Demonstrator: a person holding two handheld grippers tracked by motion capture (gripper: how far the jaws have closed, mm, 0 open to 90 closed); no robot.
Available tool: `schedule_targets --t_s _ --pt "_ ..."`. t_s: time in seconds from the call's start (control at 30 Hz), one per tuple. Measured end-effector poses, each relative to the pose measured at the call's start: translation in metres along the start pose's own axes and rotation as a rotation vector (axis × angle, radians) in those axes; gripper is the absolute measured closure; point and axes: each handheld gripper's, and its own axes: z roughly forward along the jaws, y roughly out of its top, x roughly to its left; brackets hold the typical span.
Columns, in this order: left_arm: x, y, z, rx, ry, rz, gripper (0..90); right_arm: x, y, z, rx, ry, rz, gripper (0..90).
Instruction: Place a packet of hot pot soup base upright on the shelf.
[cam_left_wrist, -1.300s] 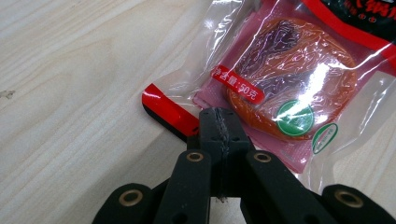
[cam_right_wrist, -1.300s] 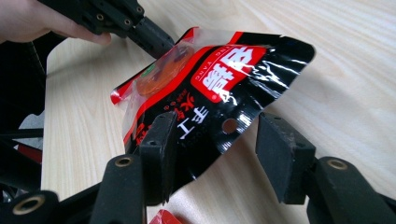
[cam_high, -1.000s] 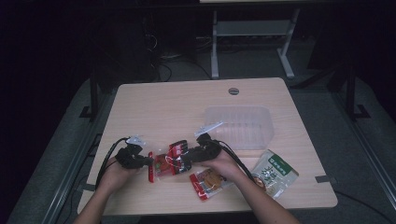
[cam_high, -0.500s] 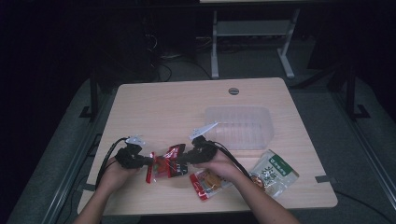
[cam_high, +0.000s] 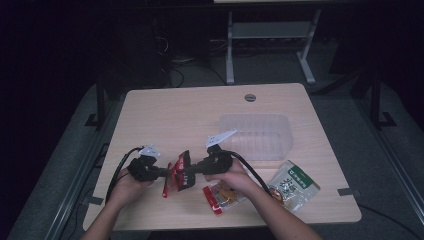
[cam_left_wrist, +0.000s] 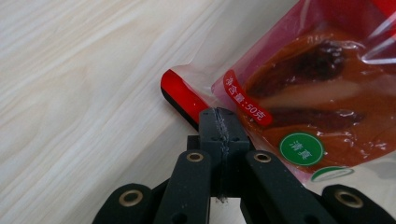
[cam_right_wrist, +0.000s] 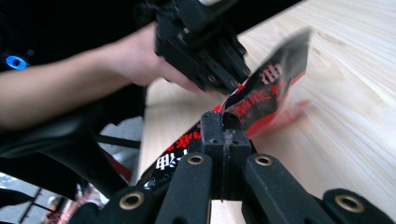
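Two tongs grip one red-and-black plastic snack pouch (cam_high: 179, 172) in the high view, near the front edge of the pale wooden worktop (cam_high: 170, 110), left of its middle. The left tongs (cam_high: 162, 173) clamp the pouch's left side and the right tongs (cam_high: 190, 172) its right side, the pouch lifted between them. Just right of it, by the front edge, lies a small clear packet with red ends (cam_high: 220, 196). A green-and-white printed bag (cam_high: 292, 184) lies near the front right corner, and a clear plastic tray (cam_high: 257, 135) sits toward the right edge behind it.

From the left gripper view, the left tongs (cam_left_wrist: 219, 122) are shut tight on the pouch's (cam_left_wrist: 308, 84) red sealed edge, above the worktop (cam_left_wrist: 84, 84).

From the right gripper view, the right tongs (cam_right_wrist: 223, 128), whose jaws have just been closing, pinch the pouch's (cam_right_wrist: 261, 98) black printed edge. The left tongs (cam_right_wrist: 224, 77) hold its far side.
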Motion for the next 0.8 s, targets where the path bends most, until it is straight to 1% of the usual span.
schedule_targets --t_s 0.03,0.07,0.1,0.17,0.2,0.27,0.33,0.4,0.5,0.53,0.6,0.63,0.73,0.8 --pt "-0.002 0.002 0.000 -0.010 -0.009 0.013 89.9 0.002 0.001 -0.001 -0.004 0.006 0.002 90.0" --pt "-0.004 0.002 0.000 -0.015 -0.016 0.017 89.9 0.004 0.002 -0.001 -0.021 0.019 -0.007 90.0" --pt "-0.006 0.004 -0.001 -0.016 -0.025 0.032 89.9 0.006 0.002 -0.002 -0.021 0.025 -0.005 90.0" --pt "-0.012 0.007 0.000 -0.056 -0.049 0.030 89.8 0.010 0.003 -0.003 -0.037 0.046 -0.005 90.0" --pt "-0.014 0.009 0.000 -0.066 -0.064 0.034 89.9 0.012 0.004 -0.004 -0.042 0.053 -0.011 90.0" --pt "-0.019 0.012 0.000 -0.083 -0.075 0.053 89.8 0.015 0.005 -0.005 -0.056 0.058 -0.021 90.0" --pt "-0.023 0.015 0.000 -0.098 -0.081 0.059 89.8 0.018 0.006 -0.009 -0.065 0.053 -0.030 90.0" --pt "-0.025 0.016 -0.001 -0.113 -0.089 0.054 89.5 0.020 0.007 -0.014 -0.072 0.047 -0.036 90.0" --pt "-0.026 0.015 -0.005 -0.130 -0.100 0.056 84.4 0.023 0.008 -0.024 -0.077 0.030 -0.053 90.0" --pt "-0.025 0.015 -0.006 -0.132 -0.101 0.064 83.4 0.024 0.008 -0.027 -0.082 0.023 -0.054 90.0" --pt "-0.025 0.014 -0.008 -0.139 -0.102 0.061 81.7 0.025 0.009 -0.032 -0.090 0.013 -0.063 90.0" --pt "-0.025 0.014 -0.009 -0.143 -0.103 0.060 81.1 0.026 0.009 -0.035 -0.091 0.011 -0.060 90.0" --pt "-0.024 0.013 -0.013 -0.153 -0.103 0.075 78.7 0.027 0.010 -0.043 -0.106 -0.001 -0.067 90.0" --pt "-0.025 0.012 -0.014 -0.157 -0.107 0.060 76.5 0.028 0.011 -0.048 -0.111 -0.005 -0.069 90.0"
